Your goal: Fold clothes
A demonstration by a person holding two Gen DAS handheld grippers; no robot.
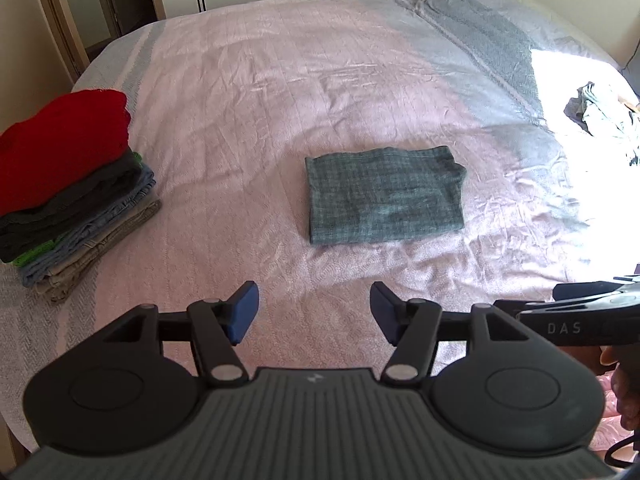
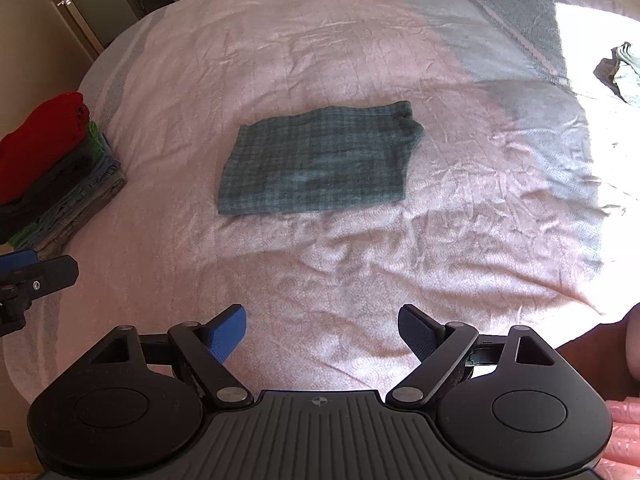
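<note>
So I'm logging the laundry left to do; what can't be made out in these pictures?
- Unfolded pile: both views, washed out by sunlight and cut by the right edge; item count unclear.
- Folded stack: both views, lower garments show edges only, left edge crops it.
- Plaid cloth: folded, garment type unclear.

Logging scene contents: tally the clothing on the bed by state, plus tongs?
Folded, lying alone: 1, the green plaid garment mid-bed.
Folded stacks: 1, the pile topped by a red garment; the layers beneath are too bunched to count.
Unfolded heaps: 1, the crumpled clothes in the sunlit patch.
Tongs: 2, left tongs and right tongs, both open and empty.
Total: 5.
</note>
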